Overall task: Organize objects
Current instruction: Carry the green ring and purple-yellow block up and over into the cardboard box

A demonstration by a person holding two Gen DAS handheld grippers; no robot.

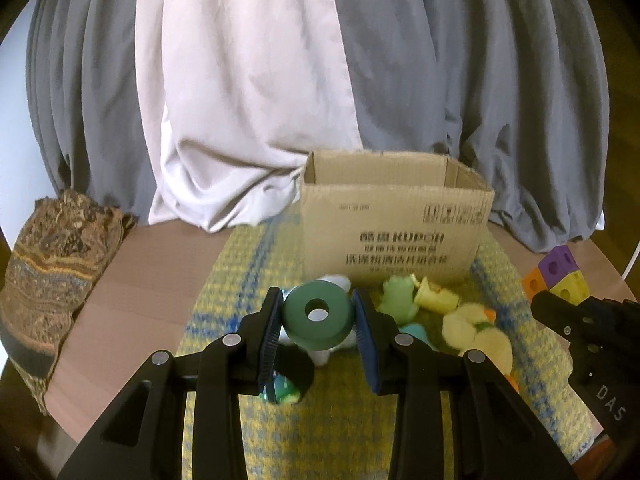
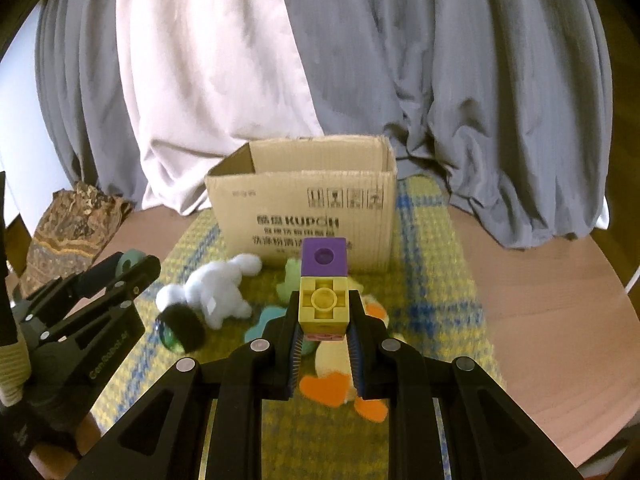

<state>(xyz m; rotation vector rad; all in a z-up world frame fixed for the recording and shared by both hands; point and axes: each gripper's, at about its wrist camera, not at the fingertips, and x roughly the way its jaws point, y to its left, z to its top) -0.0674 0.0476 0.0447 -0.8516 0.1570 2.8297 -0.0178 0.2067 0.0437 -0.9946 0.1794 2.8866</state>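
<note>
The cardboard box stands open-topped behind the toys. The left gripper pinches a green ring; the right gripper pinches stacked toy blocks, purple above yellow.

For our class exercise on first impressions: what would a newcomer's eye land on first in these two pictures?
Probably the dark green ring with a round hole, clamped between the left gripper fingers above the yellow-and-blue woven mat. Next, the stack of purple and yellow plastic blocks held by the right gripper. Behind both stands the open brown cardboard box.
</note>
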